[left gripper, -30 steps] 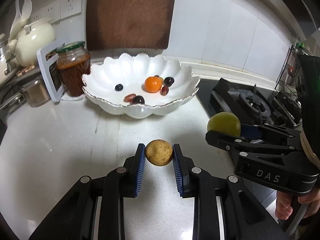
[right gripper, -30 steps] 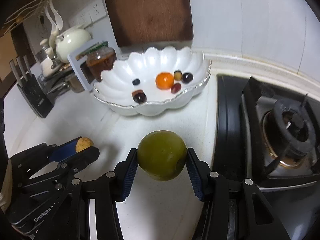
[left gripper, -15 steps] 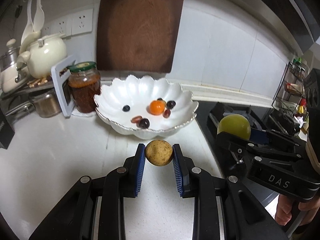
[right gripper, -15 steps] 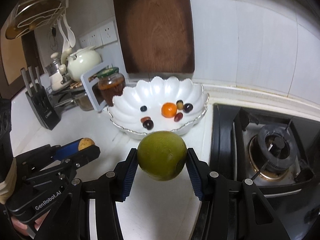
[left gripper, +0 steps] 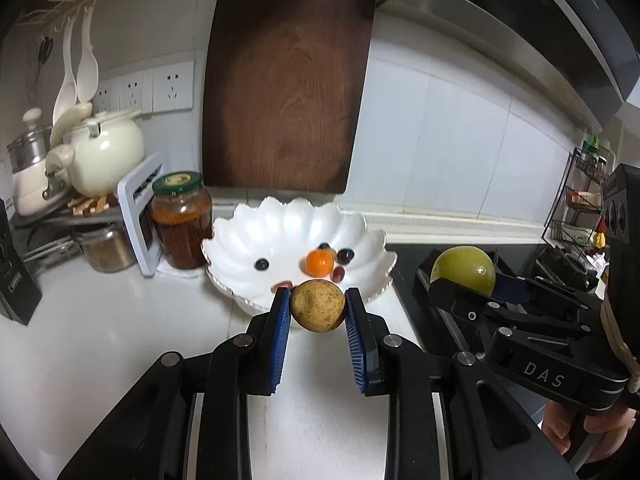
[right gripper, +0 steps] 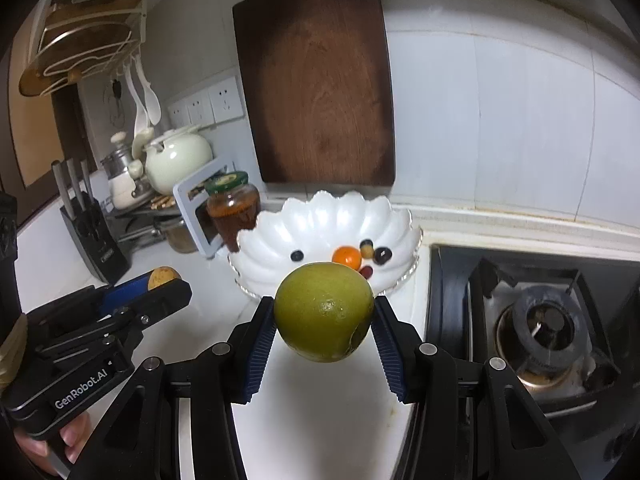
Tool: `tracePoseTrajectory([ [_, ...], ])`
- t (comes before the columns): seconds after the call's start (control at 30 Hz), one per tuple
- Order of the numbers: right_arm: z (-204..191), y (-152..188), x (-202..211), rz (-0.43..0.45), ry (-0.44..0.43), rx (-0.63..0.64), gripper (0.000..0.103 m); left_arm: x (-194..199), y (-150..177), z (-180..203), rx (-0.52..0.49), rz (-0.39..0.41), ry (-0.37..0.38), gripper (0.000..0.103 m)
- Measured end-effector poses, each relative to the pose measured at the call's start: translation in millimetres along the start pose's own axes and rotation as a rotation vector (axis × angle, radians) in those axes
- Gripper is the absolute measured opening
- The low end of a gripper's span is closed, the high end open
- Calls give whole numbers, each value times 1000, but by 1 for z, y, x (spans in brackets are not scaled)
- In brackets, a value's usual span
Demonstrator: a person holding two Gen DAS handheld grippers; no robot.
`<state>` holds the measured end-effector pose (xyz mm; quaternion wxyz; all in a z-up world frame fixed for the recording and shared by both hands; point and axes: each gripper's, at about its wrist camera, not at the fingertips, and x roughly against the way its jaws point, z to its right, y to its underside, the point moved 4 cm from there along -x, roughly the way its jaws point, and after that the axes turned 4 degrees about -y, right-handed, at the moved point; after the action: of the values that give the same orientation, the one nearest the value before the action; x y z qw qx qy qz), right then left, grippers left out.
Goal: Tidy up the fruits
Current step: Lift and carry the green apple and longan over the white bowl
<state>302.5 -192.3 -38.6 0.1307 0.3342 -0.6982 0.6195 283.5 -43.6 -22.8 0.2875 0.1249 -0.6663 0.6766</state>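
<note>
My left gripper [left gripper: 317,307] is shut on a small round brown fruit [left gripper: 317,306], held in the air in front of the white scalloped bowl [left gripper: 280,224]. My right gripper [right gripper: 324,312] is shut on a large green fruit [right gripper: 325,310], also lifted above the counter. In the bowl [right gripper: 320,216] lie a small orange [left gripper: 319,262], dark grapes [left gripper: 345,256] and a blueberry [left gripper: 261,264]. The right gripper [left gripper: 472,284] with the green fruit [left gripper: 464,270] shows at the right of the left wrist view; the left gripper [right gripper: 164,280] with the brown fruit [right gripper: 162,276] shows at the left of the right wrist view.
A jar with a green lid [left gripper: 182,220] and a white teapot [left gripper: 104,156] stand left of the bowl. A dark cutting board [left gripper: 284,88] leans on the wall behind. A gas stove [right gripper: 540,320] lies to the right, a knife block [right gripper: 92,232] at far left.
Both grippers have risen with their fruits; the views now look more level, showing more of the wall and cutting board, and the bowl sits lower in frame.
</note>
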Motion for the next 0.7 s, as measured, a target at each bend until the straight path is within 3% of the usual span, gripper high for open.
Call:
tracePoseTrajectory([
  [0.37, 2, -27, -14, 26, -4, 0, 50, -10, -31, -7, 4, 43, -25, 28],
  [0.7, 6, -50, -37, 18, 3, 5, 50, -35, -51, -17, 23, 26, -34, 28],
])
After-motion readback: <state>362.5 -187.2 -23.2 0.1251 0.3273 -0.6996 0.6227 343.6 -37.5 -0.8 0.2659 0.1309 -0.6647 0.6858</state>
